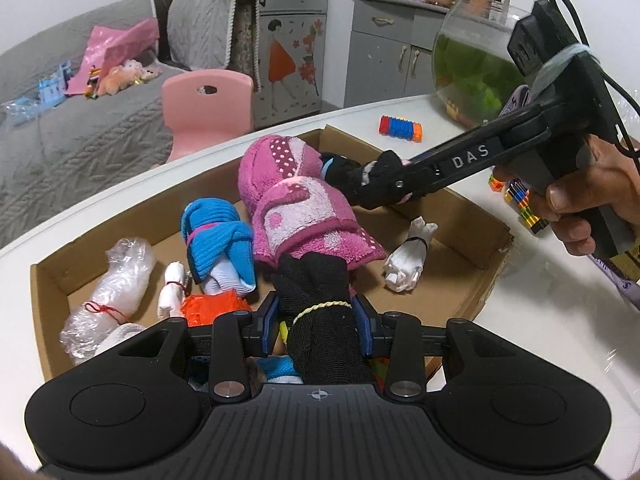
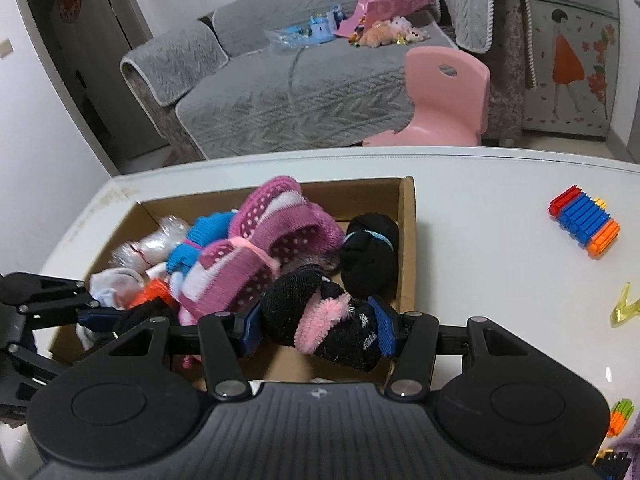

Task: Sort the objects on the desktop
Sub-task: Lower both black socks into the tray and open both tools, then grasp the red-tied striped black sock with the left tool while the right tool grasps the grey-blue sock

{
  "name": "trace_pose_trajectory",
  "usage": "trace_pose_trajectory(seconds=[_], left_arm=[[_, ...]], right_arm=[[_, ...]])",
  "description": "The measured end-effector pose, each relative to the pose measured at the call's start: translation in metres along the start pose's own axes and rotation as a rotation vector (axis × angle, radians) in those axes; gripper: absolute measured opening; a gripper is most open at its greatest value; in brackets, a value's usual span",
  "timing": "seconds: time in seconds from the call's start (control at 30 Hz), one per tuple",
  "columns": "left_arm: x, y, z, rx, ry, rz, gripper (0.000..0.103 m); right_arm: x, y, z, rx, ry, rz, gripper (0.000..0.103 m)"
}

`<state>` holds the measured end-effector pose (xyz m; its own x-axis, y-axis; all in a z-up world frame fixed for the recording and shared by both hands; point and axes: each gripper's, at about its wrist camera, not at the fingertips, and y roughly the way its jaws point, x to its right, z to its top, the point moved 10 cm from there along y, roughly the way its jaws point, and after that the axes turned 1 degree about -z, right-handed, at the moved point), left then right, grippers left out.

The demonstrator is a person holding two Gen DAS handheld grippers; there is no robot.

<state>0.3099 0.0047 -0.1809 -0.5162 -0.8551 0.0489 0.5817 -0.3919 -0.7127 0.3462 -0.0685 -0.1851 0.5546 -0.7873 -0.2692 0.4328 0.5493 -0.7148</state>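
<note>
My left gripper (image 1: 316,320) is shut on a black sock roll (image 1: 316,280) tied with a yellow band, low over the near end of the cardboard box (image 1: 40,312). My right gripper (image 2: 318,328) is shut on a black-and-pink sock bundle (image 2: 320,320) over the box's right side (image 2: 408,220). The left wrist view shows the right gripper (image 1: 384,184) coming in from the right beside the pink fuzzy socks (image 1: 296,208). Inside the box lie a blue sock bundle (image 1: 218,236), a white bundle (image 1: 408,260) and a plastic-wrapped roll (image 1: 112,280).
A stack of coloured blocks (image 2: 584,226) and a clear yellow piece (image 2: 624,308) lie on the white table right of the box. A fishbowl (image 1: 476,64) stands at the back right. Another black roll with a blue band (image 2: 372,248) rests in the box. A pink chair (image 1: 208,108) stands beyond the table.
</note>
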Motion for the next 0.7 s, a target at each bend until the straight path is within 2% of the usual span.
trace_pose_trajectory(seconds=[0.1, 0.2, 0.3, 0.33, 0.37, 0.43, 0.6, 0.7], left_arm=[[0.001, 0.003, -0.006, -0.018, 0.007, 0.006, 0.048], [-0.002, 0.007, -0.015, -0.035, 0.046, 0.082, 0.058], [-0.003, 0.001, -0.016, -0.013, 0.024, 0.073, 0.067], [-0.004, -0.002, -0.015, -0.002, 0.010, 0.072, 0.073], [-0.005, -0.005, -0.014, 0.009, 0.002, 0.076, 0.080], [-0.007, -0.013, -0.012, 0.034, -0.001, 0.100, 0.086], [-0.005, -0.046, -0.013, 0.082, -0.017, 0.105, 0.086], [0.001, -0.073, -0.024, 0.105, -0.011, 0.097, 0.090]], right_arm=[[-0.007, 0.003, -0.003, -0.019, -0.046, -0.016, 0.051], [-0.013, 0.007, -0.008, -0.037, -0.096, -0.046, 0.055], [-0.015, 0.002, -0.008, -0.014, -0.108, -0.053, 0.061], [-0.015, -0.001, -0.007, -0.004, -0.114, -0.059, 0.079], [-0.016, -0.004, -0.006, 0.004, -0.122, -0.054, 0.087], [-0.018, -0.012, -0.004, 0.022, -0.125, -0.054, 0.088], [-0.026, -0.042, -0.004, 0.086, -0.116, -0.022, 0.091], [-0.039, -0.070, -0.016, 0.127, -0.129, 0.010, 0.094]])
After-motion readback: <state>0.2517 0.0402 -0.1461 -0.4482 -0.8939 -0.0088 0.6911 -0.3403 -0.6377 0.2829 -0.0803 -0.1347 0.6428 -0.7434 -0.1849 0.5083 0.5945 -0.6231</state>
